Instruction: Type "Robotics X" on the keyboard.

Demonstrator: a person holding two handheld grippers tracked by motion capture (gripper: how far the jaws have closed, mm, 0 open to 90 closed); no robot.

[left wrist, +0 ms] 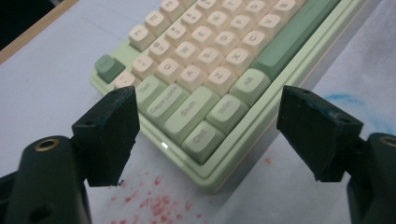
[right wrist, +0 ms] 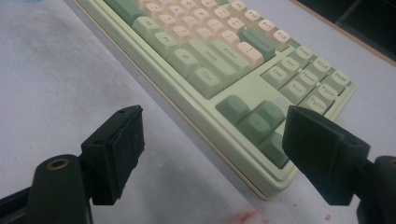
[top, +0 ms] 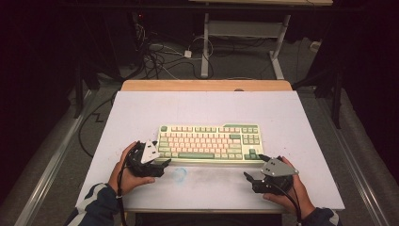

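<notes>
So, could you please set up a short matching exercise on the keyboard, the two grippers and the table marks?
Things:
1. keyboard
2. left gripper
3. right gripper
4. blue smudge

Descriptions:
A. at the keyboard's arrow-key corner, open
B. on the white table, in front of the space bar
C. pale green case, cream keys
D. at the keyboard's Ctrl corner, open

Pairs: 1-C, 2-D, 3-A, 4-B

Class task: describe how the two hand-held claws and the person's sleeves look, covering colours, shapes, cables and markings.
Both the left claw and the right claw are black, each topped by a grey three-cornered plate and trailing a black cable. Their jaws end in blocky black pads with small screw holes and a brass-ringed hole behind. The sleeves are dark blue with white stripes.
</notes>
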